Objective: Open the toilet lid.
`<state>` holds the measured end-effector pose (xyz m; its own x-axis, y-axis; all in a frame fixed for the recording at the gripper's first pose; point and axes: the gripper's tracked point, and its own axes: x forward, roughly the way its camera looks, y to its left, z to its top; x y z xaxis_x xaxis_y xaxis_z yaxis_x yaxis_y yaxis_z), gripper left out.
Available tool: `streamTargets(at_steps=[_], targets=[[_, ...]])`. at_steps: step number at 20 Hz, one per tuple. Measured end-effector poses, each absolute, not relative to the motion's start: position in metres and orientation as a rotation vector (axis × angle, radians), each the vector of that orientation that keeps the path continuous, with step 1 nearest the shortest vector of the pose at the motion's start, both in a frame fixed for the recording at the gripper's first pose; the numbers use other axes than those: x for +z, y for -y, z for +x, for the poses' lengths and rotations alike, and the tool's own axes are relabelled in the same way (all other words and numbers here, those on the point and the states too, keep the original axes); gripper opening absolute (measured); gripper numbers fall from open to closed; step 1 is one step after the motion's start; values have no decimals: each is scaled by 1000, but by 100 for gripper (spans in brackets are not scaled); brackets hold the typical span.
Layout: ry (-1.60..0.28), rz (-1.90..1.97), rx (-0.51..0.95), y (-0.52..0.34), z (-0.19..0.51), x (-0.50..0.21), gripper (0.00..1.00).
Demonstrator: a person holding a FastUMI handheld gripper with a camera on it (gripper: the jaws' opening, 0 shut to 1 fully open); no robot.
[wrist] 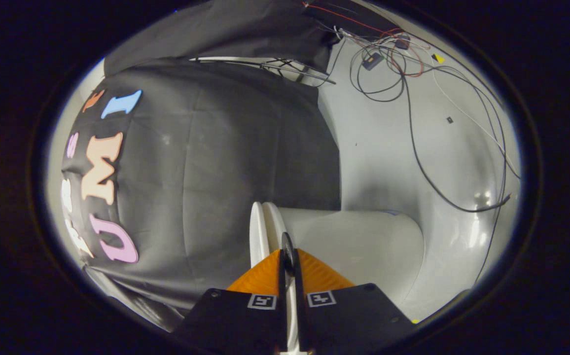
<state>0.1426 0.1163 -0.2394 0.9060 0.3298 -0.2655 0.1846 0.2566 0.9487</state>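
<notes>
Draped black cloth [226, 162] | claw [289, 254] pinched on smooth white lid [260, 227] edge

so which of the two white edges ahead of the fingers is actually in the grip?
The nearer, right-hand one: the toilet lid, running down between the fingers of the gripper, which are closed on it. The other rim, the seat, stands just left, outside the fingers.

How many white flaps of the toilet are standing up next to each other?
2: the toilet lid beside the black cloth, and the seat ring against it on the toilet's side. The gripper is shut on one edge; I cannot tell which.
</notes>
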Motion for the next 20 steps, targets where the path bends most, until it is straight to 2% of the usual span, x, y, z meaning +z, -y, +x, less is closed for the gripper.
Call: streamTargets(at_steps=[5,13,20], targets=[[-467,1214,159,-120,135,-228,7],[-358,976,239,-140,122,-154,6],[-275,789,340,-194,102,-77,6]])
